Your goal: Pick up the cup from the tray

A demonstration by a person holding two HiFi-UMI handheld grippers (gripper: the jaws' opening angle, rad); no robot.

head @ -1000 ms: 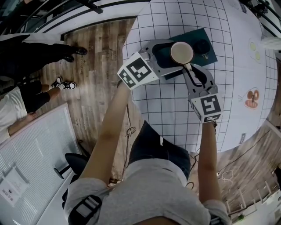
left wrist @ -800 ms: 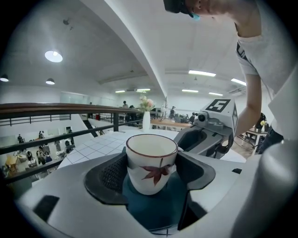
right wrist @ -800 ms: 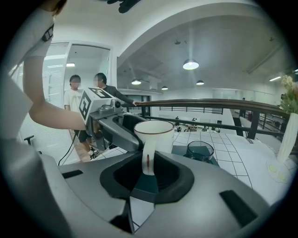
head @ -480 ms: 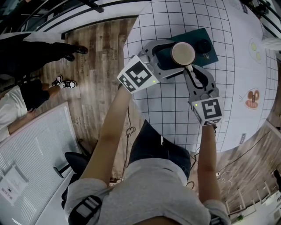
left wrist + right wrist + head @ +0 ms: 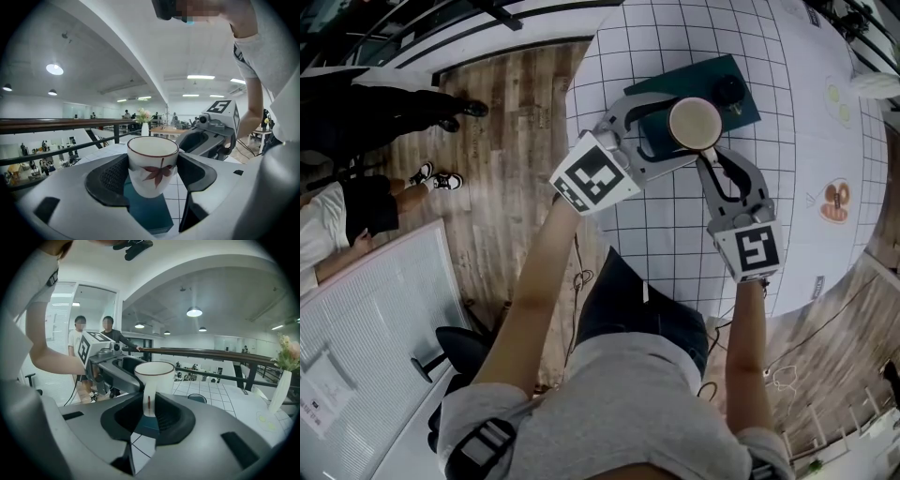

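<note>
A white cup [image 5: 695, 123] with a dark rim and a red leaf print hangs above the dark teal tray [image 5: 746, 108] on the grid-patterned table. My left gripper [image 5: 667, 127] is shut on the cup's body [image 5: 153, 159], its pads pressed against both sides. My right gripper [image 5: 710, 157] comes from the near side and is shut on the cup's thin white handle [image 5: 148, 397]. The cup [image 5: 154, 373] stands upright between the two grippers, with the tray [image 5: 145, 211] showing below it.
A small dark round object [image 5: 729, 91] stays on the tray's far end. The white grid cloth [image 5: 675, 234] covers the round table, with wood floor to its left. A white vase with flowers [image 5: 281, 390] stands to the right. Two people [image 5: 93, 333] stand behind the left gripper.
Both grippers have risen a little with the cup, coming closer to the head camera and slightly toward me. The tray has stayed on the table.
</note>
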